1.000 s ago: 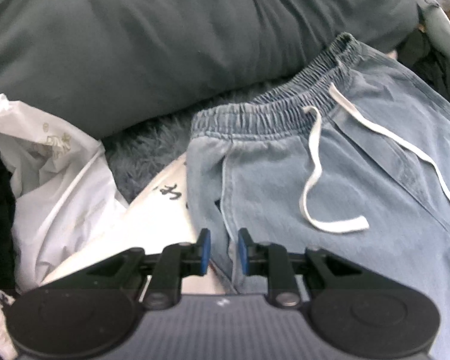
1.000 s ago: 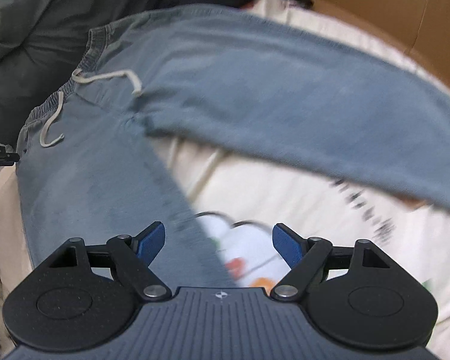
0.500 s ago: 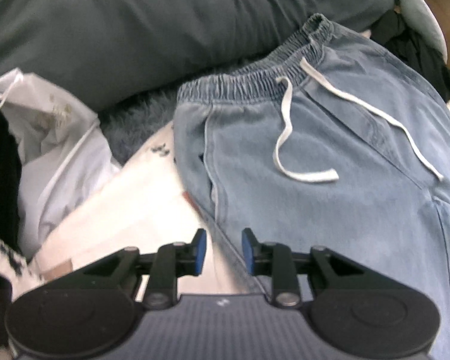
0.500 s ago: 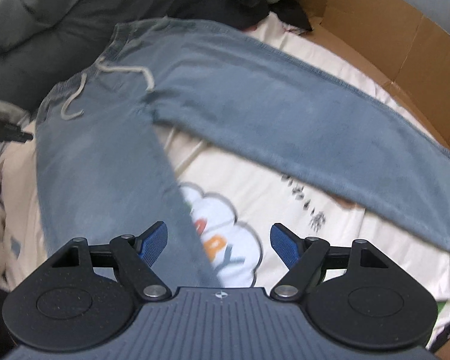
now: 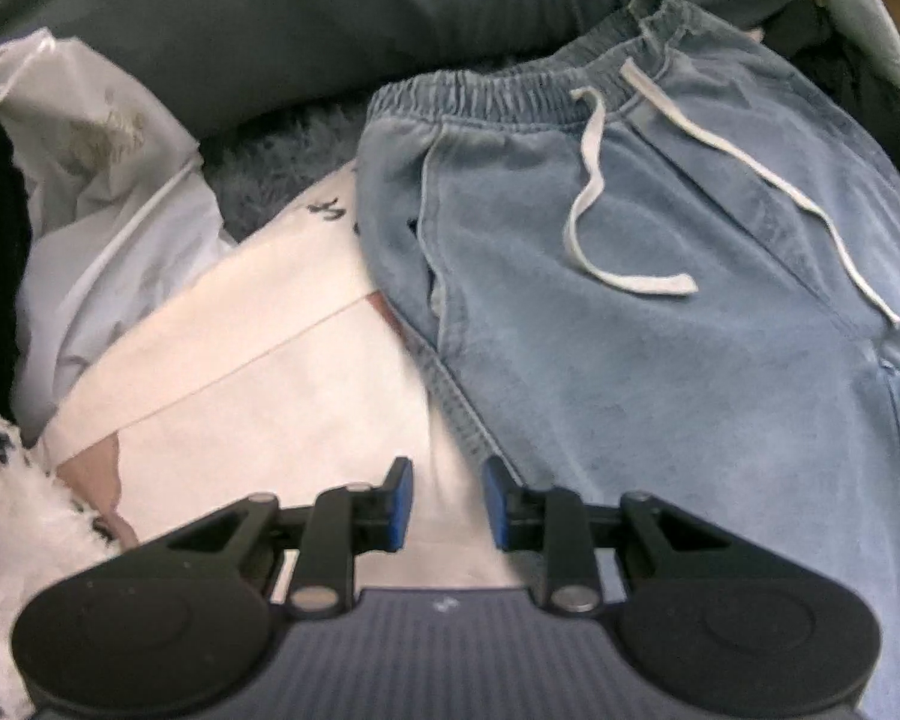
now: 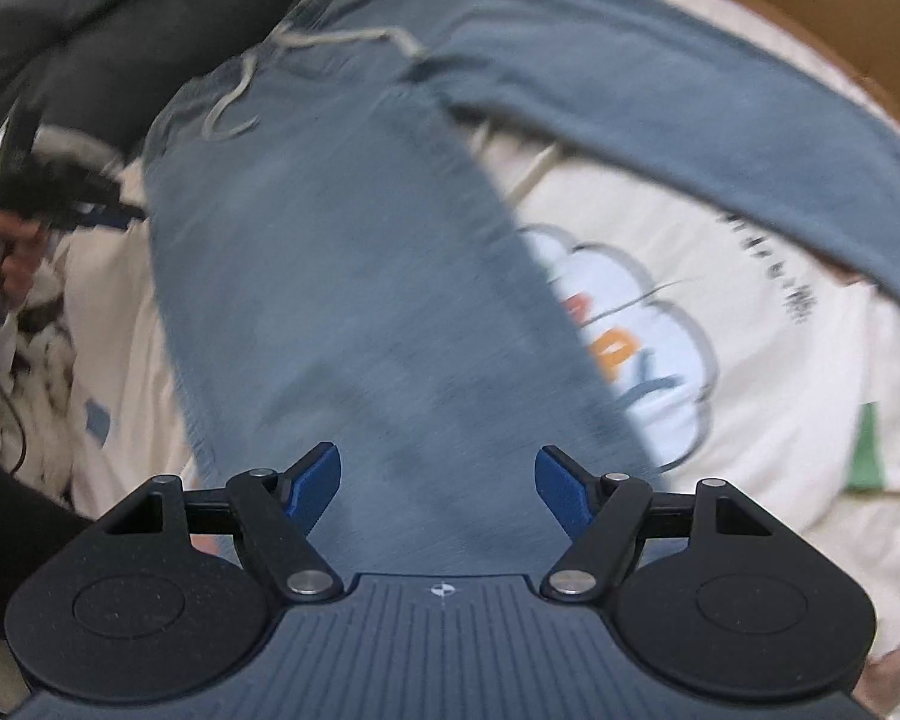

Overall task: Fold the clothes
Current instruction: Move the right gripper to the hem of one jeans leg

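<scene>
On a bed covered by a cream sheet [image 6: 768, 420] printed with a pale blue cloud and orange letters, a pair of light blue denim drawstring trousers [image 5: 660, 300] lies spread flat, front up. In the right wrist view the two legs fork apart: one runs toward the camera, the other stretches off to the right along a brown cardboard box [image 6: 822, 6]. A dark grey duvet [image 5: 330, 18] bulks behind the elastic waistband [image 5: 510, 90], which sits against it. A white plastic bag [image 5: 102, 180] lies crumpled to the left of the trousers, with a patch of grey fluffy fabric [image 5: 276, 156] between bag and waistband. The white drawstring [image 5: 594, 180] trails loose in two strands over the trouser front.

The left gripper [image 5: 444, 507] hangs just off the outer side seam of the trousers, below the hip; its blue-padded jaws stand a small gap apart with nothing between them, only sheet beneath. The right gripper [image 6: 438, 483] hovers over the near leg with its jaws spread wide, gripping nothing. That view is motion-blurred. At its left edge a hand [image 6: 15, 258] holds the other gripper's handle.
</scene>
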A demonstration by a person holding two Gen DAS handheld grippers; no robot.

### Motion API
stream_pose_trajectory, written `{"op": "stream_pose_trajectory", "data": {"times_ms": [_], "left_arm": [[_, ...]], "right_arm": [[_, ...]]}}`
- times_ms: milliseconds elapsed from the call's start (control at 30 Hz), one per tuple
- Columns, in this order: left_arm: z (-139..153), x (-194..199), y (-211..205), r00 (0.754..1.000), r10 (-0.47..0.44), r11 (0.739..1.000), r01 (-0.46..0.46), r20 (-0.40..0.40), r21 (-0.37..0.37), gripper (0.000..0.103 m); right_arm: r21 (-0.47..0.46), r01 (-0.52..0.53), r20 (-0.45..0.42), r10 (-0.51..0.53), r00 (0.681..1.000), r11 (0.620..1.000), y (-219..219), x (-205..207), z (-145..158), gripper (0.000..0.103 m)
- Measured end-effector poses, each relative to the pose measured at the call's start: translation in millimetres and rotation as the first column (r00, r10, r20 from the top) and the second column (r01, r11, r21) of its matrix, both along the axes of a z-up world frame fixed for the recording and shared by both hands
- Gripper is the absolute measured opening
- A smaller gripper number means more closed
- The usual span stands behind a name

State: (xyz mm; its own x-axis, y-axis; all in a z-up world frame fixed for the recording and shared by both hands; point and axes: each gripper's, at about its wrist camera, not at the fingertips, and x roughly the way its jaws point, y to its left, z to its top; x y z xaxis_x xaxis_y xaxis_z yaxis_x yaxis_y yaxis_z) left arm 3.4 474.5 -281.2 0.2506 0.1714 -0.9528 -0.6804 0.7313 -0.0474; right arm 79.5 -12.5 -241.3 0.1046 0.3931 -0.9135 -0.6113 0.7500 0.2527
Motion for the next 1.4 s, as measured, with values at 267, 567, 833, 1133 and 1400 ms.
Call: {"op": "stream_pose_trajectory", "data": {"times_ms": [267,567,833,1133,1400], "left_arm": [[-10,-6,9,0.997,0.075,0.997,-0.074,0.027,-0.033,0.020],[-11,-15,14,0.984,0.147,0.986,-0.138,0.096,-0.098,0.018],[-15,-37,31,0.904,0.373,0.907,-0.308,0.209,-0.286,0.018],[-31,-18,33,0.920,0.352,0.913,-0.297,0.172,-0.278,0.029],[-32,-18,36,0.925,0.330,0.919,-0.269,0.190,-0.287,0.032]], "right_arm": [[0.011,-0.011,-0.056,0.011,0.998,1.000,17,-18,-27,0.076],[-0.005,-0.024,-0.104,0.023,0.994,1.000,16,-31,-42,0.076],[-0.015,0.000,-0.133,-0.002,0.991,1.000,8,-38,-43,0.076],[-0.034,0.025,-0.178,-0.031,0.983,0.999,-7,-50,-43,0.077],[-0.039,-0.014,-0.208,0.005,0.978,0.999,-4,-73,-46,0.077]]}}
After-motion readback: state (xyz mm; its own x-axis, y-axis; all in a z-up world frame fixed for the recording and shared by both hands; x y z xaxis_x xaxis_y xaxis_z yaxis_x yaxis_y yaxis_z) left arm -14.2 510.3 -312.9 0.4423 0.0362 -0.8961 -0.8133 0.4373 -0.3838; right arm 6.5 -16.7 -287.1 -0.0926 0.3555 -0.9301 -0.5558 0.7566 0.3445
